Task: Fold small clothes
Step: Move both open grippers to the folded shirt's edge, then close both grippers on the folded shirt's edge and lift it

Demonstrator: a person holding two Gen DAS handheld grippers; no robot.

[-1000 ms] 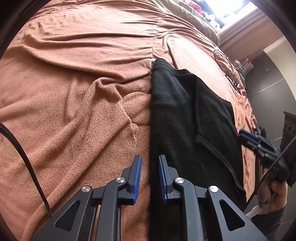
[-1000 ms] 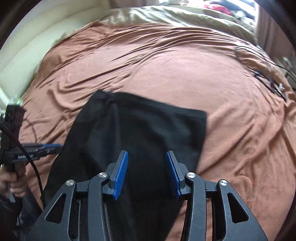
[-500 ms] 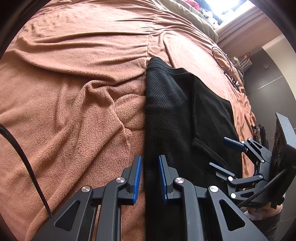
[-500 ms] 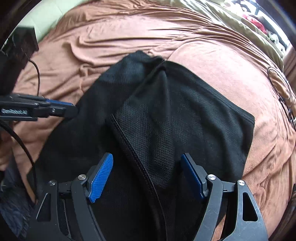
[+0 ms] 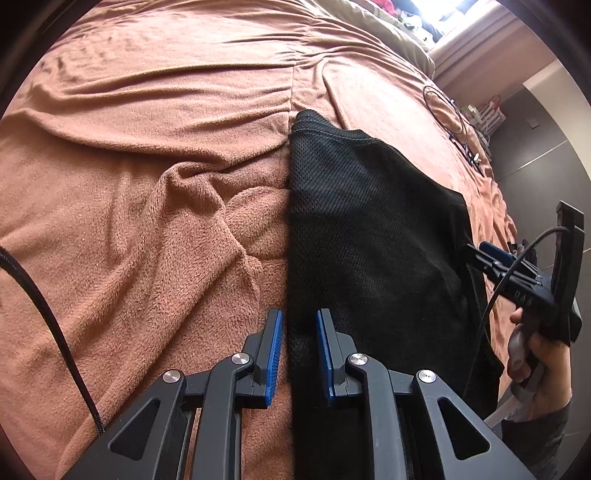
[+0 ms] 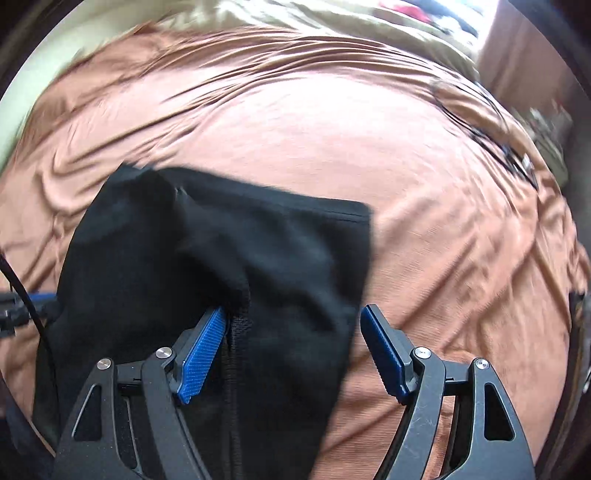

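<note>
A black mesh garment (image 5: 369,236) lies folded lengthwise on a brown fleece blanket (image 5: 147,166). My left gripper (image 5: 298,354) hovers at the garment's near left edge, its blue pads slightly apart with nothing between them. My right gripper (image 6: 291,350) is wide open just above the garment (image 6: 266,266), and a raised fold with a hem seam runs between its fingers. It also shows at the right in the left wrist view (image 5: 491,254), over the garment's right edge. The right wrist view is blurred.
The blanket (image 6: 424,184) covers a bed with deep wrinkles to the left of the garment. Black cables (image 5: 454,125) lie at the far right of the bed. An olive cover (image 6: 295,22) and clothes lie at the far end. A black cord (image 5: 48,317) hangs left.
My right gripper dipped close over the garment's middle with its jaws spread wide, then swung back toward the right edge. The hem fold on top has shifted. My left gripper has hardly moved.
</note>
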